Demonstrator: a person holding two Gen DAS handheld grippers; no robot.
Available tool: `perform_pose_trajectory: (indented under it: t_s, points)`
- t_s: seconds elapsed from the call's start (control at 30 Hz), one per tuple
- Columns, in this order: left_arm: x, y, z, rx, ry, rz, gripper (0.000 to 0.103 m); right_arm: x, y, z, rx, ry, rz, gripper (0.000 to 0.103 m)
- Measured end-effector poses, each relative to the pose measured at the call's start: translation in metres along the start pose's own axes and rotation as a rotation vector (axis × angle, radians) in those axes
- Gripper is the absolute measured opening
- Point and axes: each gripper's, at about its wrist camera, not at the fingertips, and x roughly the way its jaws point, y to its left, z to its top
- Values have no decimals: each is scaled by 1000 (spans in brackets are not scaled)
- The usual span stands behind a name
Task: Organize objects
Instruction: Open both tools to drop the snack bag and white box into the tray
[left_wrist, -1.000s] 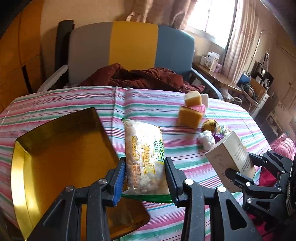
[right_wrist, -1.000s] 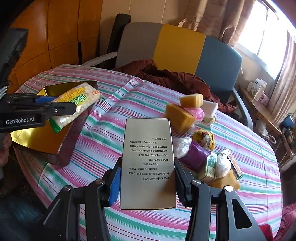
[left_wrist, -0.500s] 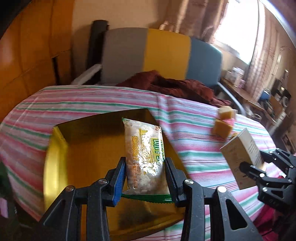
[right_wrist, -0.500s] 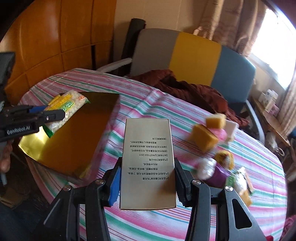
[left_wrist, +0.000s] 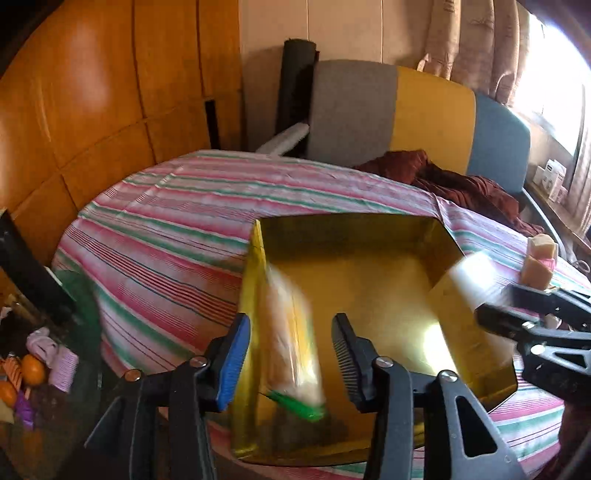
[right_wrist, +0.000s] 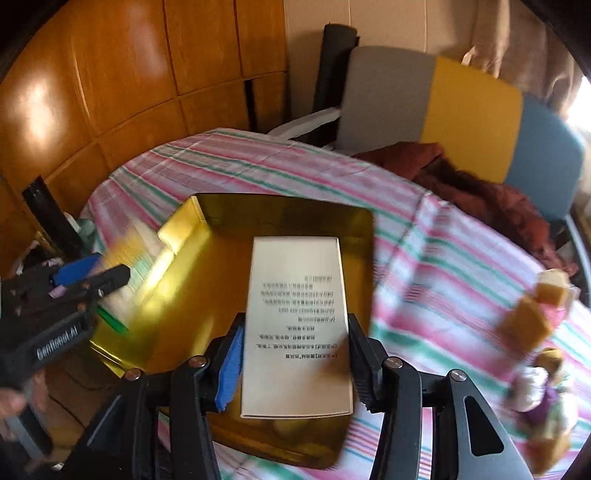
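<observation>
Left gripper (left_wrist: 291, 363) first: its jaws are opening, and the snack packet (left_wrist: 291, 332) between them is blurred and tilted, its green sealed end lowest, with a clear gap on the right-hand pad's side. It looks released, dropping along the left wall of the gold tray (left_wrist: 369, 266). The packet's long axis runs away from the gripper, roughly parallel to that wall.

Over on the right, the right gripper (right_wrist: 295, 365) is clamped on the white box (right_wrist: 295, 325), both pads against its long sides, printed face up. The box's long axis points straight ahead over the tray's middle, and the tray floor beneath it is bare. That is the relation that matters: the box hangs above open gold, with the packet off to the left side, so there looks to be room to set it down beside the packet.

Farther out, the tray's far wall stands up, then striped tablecloth (left_wrist: 177, 221). The sponge blocks (right_wrist: 535, 314) sit well apart to the right.
</observation>
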Motion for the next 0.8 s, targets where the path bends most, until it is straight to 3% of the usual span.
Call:
perform_pose_trajectory:
  t_s: [0.3, 0.8]
  points:
    - [-37, 0, 5, 40, -117, 58, 50, 7, 29, -12, -23, 35, 16, 52]
    - [-59, -11, 8, 96, -167, 94, 50, -5, 20, -29, 38, 14, 8, 59]
